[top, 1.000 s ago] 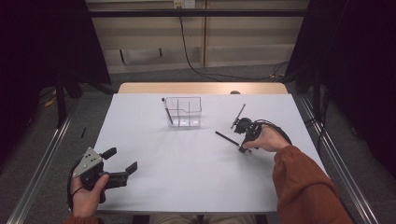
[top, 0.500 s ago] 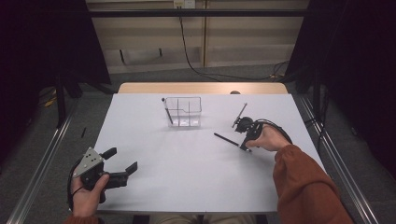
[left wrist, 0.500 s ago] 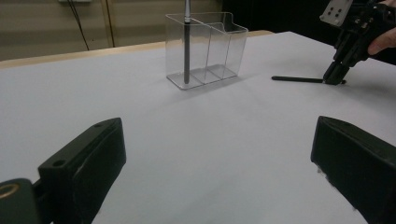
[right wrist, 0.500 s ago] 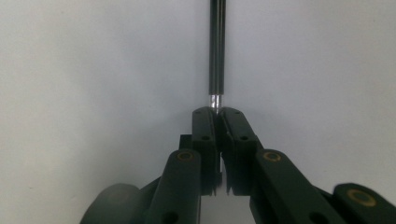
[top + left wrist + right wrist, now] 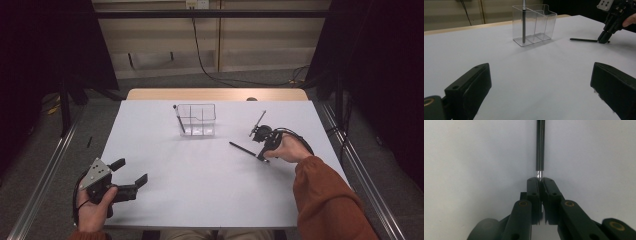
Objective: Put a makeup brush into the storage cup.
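A black pen (image 5: 242,148) lies flat on the white table (image 5: 210,190), right of centre. My right gripper (image 5: 261,158) points down at the pen's near end and is shut on it. In the right gripper view the jaws pinch the pen (image 5: 540,147) at its silver ring, right gripper (image 5: 540,180). A clear three-part organizer (image 5: 197,120) stands at the back middle, with another pen (image 5: 178,119) leaning in its left compartment. My left gripper (image 5: 131,171) rests at the front left corner, open, with nothing between its jaws. The left gripper view shows the organizer (image 5: 535,23) and the right gripper (image 5: 602,40).
A thin dark rod (image 5: 258,122) lies just beyond the right hand; I cannot tell what it is. The table's wooden far edge (image 5: 215,94) runs behind the organizer. A cable (image 5: 295,135) loops around the right hand.
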{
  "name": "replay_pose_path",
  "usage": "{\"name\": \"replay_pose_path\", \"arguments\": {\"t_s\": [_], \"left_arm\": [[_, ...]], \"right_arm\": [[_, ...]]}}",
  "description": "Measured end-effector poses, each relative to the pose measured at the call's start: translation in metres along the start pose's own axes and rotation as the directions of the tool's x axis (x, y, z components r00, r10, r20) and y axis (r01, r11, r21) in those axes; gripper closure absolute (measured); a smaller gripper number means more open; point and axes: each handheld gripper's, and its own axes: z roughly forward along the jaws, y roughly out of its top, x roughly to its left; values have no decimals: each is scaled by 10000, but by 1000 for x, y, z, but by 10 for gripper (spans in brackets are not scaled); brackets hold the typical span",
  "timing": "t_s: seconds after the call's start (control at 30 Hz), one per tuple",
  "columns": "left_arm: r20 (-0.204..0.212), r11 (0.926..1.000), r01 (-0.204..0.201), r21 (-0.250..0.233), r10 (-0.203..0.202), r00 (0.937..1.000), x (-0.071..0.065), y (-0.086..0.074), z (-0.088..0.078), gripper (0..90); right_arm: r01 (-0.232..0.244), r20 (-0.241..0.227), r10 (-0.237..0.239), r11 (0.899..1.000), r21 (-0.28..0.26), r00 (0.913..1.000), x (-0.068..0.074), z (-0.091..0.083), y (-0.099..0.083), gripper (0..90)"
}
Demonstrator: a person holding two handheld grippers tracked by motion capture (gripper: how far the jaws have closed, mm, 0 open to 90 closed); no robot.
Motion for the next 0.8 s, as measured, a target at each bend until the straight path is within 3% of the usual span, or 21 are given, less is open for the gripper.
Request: {"name": "replay_pose_path", "arguments": {"t_s": [0.47, 0.67, 0.8], "left_arm": [[25, 10000, -44, -8, 44, 10000, 0, 0, 0, 34], [5, 10000, -30, -15, 30, 10000, 0, 0, 0, 34], [30, 10000, 17, -38, -17, 10000, 0, 0, 0, 34]], "right_arm": [[-271, -268, 254, 9974, -674, 9993, 1, -6, -6, 843], [-777, -366, 728, 9842, -1594, 9967, 0, -17, -15, 843], [-900, -371, 845, 9780, -1883, 9957, 0, -18, -18, 843]]}}
